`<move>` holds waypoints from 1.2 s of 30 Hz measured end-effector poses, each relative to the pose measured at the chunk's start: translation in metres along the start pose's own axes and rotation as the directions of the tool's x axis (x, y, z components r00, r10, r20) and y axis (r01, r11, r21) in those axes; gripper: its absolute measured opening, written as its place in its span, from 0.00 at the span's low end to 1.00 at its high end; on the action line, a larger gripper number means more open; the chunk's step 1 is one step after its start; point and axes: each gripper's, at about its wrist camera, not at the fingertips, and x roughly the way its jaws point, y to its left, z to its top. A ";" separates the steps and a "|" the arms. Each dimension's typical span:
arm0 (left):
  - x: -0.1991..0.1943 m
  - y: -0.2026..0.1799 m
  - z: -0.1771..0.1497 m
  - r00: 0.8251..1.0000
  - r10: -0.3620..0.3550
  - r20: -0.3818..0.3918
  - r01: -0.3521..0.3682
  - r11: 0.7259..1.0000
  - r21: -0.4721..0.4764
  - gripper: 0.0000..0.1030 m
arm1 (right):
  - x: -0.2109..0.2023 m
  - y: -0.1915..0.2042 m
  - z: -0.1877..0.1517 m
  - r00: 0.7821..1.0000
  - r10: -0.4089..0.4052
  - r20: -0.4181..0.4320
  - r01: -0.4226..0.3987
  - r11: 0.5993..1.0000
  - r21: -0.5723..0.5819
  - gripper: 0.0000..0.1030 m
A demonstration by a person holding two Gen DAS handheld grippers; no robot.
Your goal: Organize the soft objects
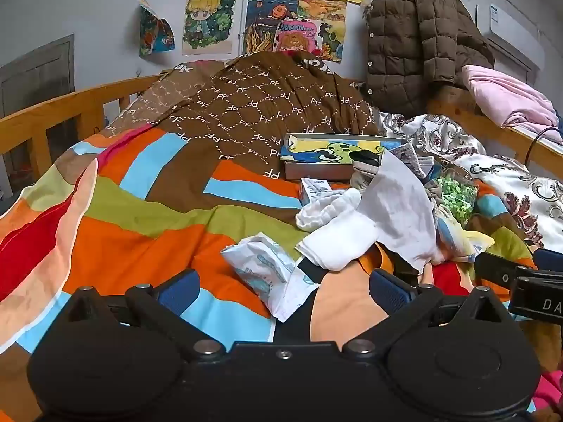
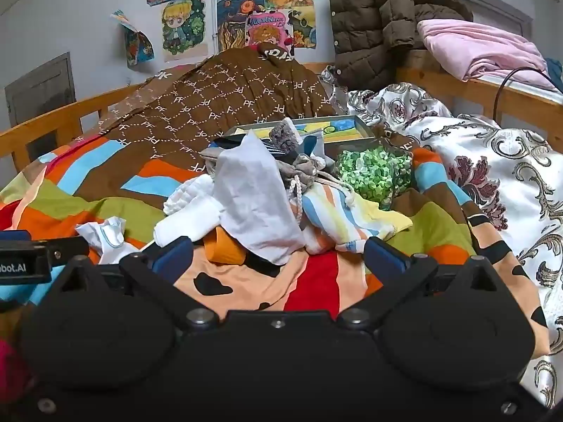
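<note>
- The left gripper (image 1: 283, 290) hovers low over a bed (image 1: 52, 110) with a wooden rail; its blue-padded jaws stand wide apart with nothing clamped between them.
- The right gripper (image 2: 279, 258) hangs just beside it, jaws likewise spread wide and holding nothing.
- Both point slightly downward at a heap of soft objects lying on a bright patchwork quilt of orange, blue, green and red panels (image 1: 147, 218).
- In the heap: a large white cloth pouch (image 2: 253, 204), a folded white towel (image 2: 190, 221), a pastel-striped drawstring bag (image 2: 337, 218), a grey knitted pouch (image 2: 306, 168) and a clear bag of green pieces (image 2: 374, 172).
- A crumpled white plastic wrapper with blue print (image 1: 267, 270) lies just ahead of the left gripper, apart from the heap.
- Behind the heap sits a flat tin box with a cartoon lid (image 1: 330, 154), resting on a brown blanket printed with "PF" lettering (image 1: 253, 105).
- A brown quilted jacket (image 1: 415, 42) hangs at the bed's far end, near a folded pink blanket (image 1: 506, 102).
</note>
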 end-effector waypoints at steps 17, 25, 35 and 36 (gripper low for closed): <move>-0.001 -0.003 0.000 1.000 -0.005 0.003 0.005 1.000 0.000 0.99 | 0.001 -0.001 0.001 1.000 0.000 -0.004 0.000 1.000 0.005 1.00; -0.001 -0.001 0.000 1.000 -0.009 0.002 0.009 1.000 0.001 0.99 | 0.003 -0.002 0.001 1.000 0.000 -0.005 0.000 1.000 0.005 1.00; -0.001 -0.003 0.000 1.000 -0.010 0.002 0.010 1.000 0.001 0.99 | 0.002 -0.001 -0.001 1.000 0.006 -0.005 -0.006 1.000 0.006 1.00; -0.001 -0.003 0.000 1.000 -0.010 0.002 0.010 1.000 0.001 0.99 | 0.002 -0.001 -0.001 1.000 0.007 -0.005 -0.007 1.000 0.006 1.00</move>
